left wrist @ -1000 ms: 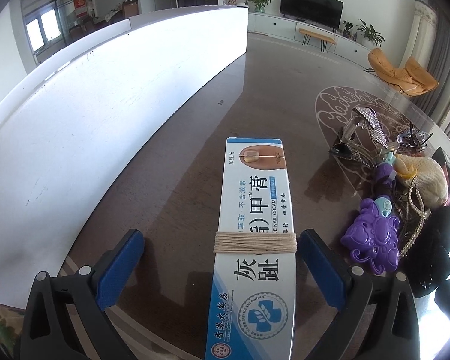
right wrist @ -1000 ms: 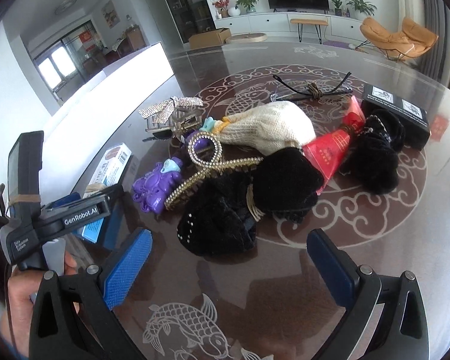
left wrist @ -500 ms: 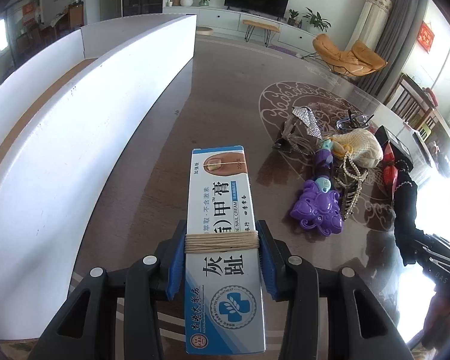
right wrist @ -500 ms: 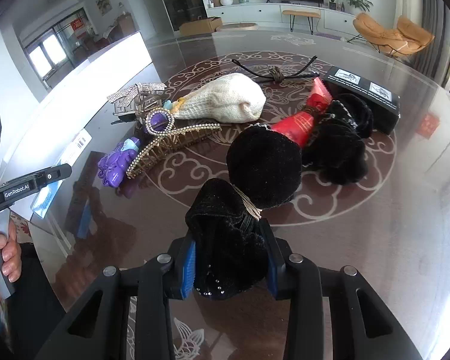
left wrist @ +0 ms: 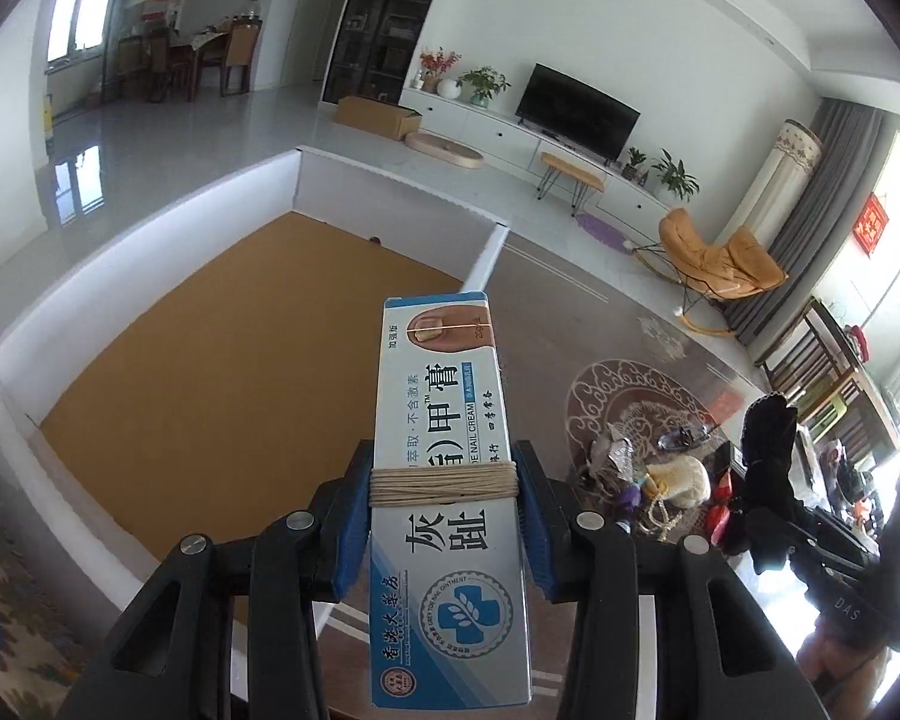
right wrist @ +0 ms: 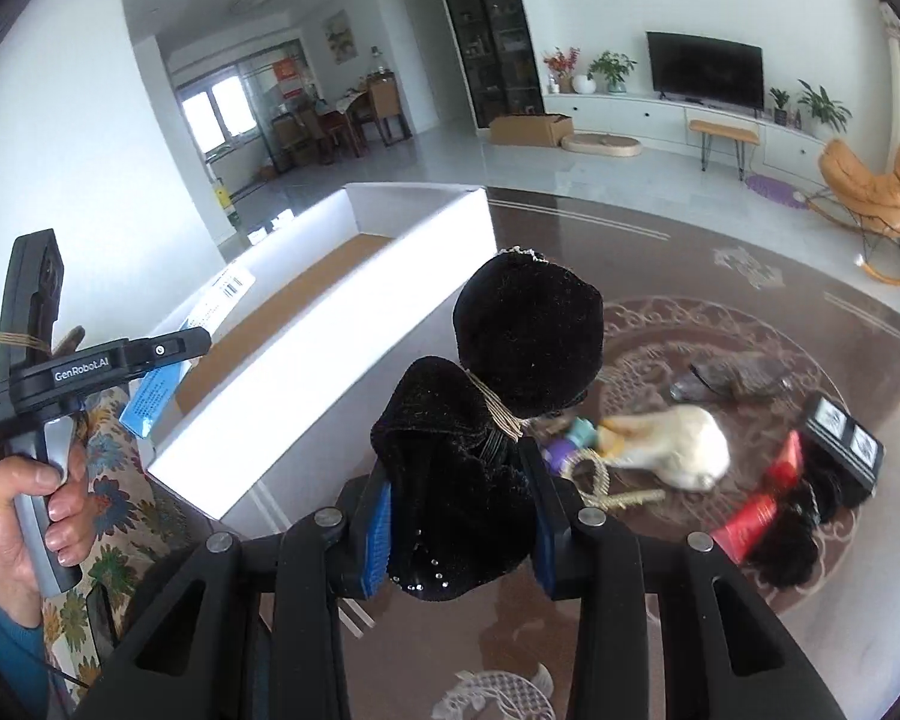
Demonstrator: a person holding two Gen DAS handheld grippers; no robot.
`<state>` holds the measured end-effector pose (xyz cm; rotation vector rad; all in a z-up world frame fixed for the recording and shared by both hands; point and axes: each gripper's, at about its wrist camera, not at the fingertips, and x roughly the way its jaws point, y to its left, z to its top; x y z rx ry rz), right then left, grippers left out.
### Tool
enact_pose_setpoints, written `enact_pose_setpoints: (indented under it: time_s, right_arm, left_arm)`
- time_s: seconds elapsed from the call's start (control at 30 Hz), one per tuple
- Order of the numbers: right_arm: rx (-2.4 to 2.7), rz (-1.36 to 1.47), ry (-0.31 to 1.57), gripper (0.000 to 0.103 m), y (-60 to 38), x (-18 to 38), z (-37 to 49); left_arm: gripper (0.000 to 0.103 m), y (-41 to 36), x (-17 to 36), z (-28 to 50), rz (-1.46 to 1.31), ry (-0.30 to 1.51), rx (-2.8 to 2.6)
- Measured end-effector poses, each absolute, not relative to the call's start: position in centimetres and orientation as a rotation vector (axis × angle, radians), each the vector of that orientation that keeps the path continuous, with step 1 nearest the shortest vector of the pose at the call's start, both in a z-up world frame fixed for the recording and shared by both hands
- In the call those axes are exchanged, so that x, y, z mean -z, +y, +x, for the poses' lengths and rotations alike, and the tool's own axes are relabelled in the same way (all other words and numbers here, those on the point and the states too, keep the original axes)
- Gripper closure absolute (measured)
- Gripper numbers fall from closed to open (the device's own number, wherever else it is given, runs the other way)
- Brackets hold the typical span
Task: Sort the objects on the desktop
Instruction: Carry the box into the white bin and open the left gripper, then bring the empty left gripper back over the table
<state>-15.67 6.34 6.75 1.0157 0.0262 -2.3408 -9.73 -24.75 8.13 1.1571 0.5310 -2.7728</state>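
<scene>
The box [left wrist: 447, 498] is gripped in the left tongs [left wrist: 444, 516], its long axis running forward along the fingers, held above the tray [left wrist: 222, 372], whose brown floor is seen bare. The pouch [right wrist: 492, 420] is clamped in the right tongs [right wrist: 459, 531] over the surface [right wrist: 750, 252], with the tray wall to its left. The left tongs are nearer the tray.

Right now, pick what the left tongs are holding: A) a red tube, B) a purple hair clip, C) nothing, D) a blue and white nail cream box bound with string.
D: the left tongs are shut on the nail cream box, with beige string wound round it at the grip, held above the white tray.
</scene>
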Motion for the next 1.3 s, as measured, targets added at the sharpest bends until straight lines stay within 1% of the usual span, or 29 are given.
enact_pose_setpoints:
  time_s: [0.1,0.23,0.33,0.43,0.47,0.5,0.53,0.57,0.6,0.63,0.67,0.77,0.87,0.93,1.03,1.13,1.23,1.3]
  right_arm:
    - [2.272,0.906,0.09,0.066,-0.9,-9.0,-17.0]
    - [2.19,0.879,0.106,0.066,-10.1,-10.1,-20.6]
    - [2.166,0.943,0.112,0.066,-15.0,-8.6,-24.1]
    - [2.159,1.045,0.164,0.065,-18.3,-6.2,-26.6]
    - [2.156,1.065,0.187,0.065,-19.1,-5.5,-26.9]
    - [2.142,1.088,0.205,0.062,-19.8,-4.9,-27.1]
    - [2.123,1.122,0.218,0.056,-20.2,-4.2,-27.5]
    - [2.107,1.159,0.228,0.049,-20.5,-3.4,-28.0]
    - [2.101,1.185,0.239,0.03,-20.5,-2.8,-28.3]
    - [2.108,1.195,0.254,0.016,-20.6,-2.4,-28.4]
    - [2.127,1.187,0.271,0.014,-20.6,-2.4,-28.3]
    - [2.163,1.148,0.289,0.013,-19.8,-2.5,-27.7]
    - [2.204,1.108,0.258,0.013,-17.4,-3.3,-26.7]
    - [2.24,1.042,0.22,0.013,-15.2,-4.3,-25.2]
    - [2.281,0.969,0.169,0.009,-10.9,-4.8,-22.6]
    - [2.319,0.95,0.113,0.007,-5.3,-4.5,-20.0]
    - [2.369,1.002,0.061,0.007,1.3,-3.2,-16.9]
    - [2.43,1.042,0.038,0.007,5.8,-1.9,-14.9]
  left_arm:
    - [0.06,-29.5,-8.2,-10.5,1.129,0.538,2.642]
    - [0.06,-34.6,-5.5,-12.0,1.147,0.64,2.461]
    - [0.06,-36.1,-2.9,-13.6,1.206,0.645,2.375]
    - [0.059,-37.0,-0.7,-14.1,1.269,0.65,2.309]
    - [0.058,-37.1,-0.1,-14.2,1.288,0.653,2.284]
    - [0.057,-37.1,0.1,-14.2,1.29,0.611,2.271]
    - [0.044,-37.0,0.1,-14.3,1.298,0.559,2.266]
    - [0.017,-36.8,0.2,-14.5,1.309,0.542,2.266]
    - [0.008,-36.8,0.3,-14.6,1.306,0.547,2.284]
    - [0.003,-36.6,0.2,-14.5,1.289,0.547,2.31]
    - [0.003,-36.6,0.3,-14.4,1.281,0.541,2.309]
    - [0.003,-36.4,0.4,-13.9,1.237,0.53,2.323]
    - [0.003,-35.2,-0.5,-13.0,1.153,0.528,2.372]
    - [0.003,-33.7,-1.7,-12.4,1.088,0.495,2.426]
    - [0.003,-30.1,-4.2,-10.8,1.003,0.469,2.558]
    - [0.003,-25.5,-6.3,-9.7,0.977,0.454,2.728]
    - [0.003,-20.1,-7.1,-8.7,1.027,0.41,2.885]
    - [0.003,-16.5,-6.5,-8.4,1.126,0.375,2.969]
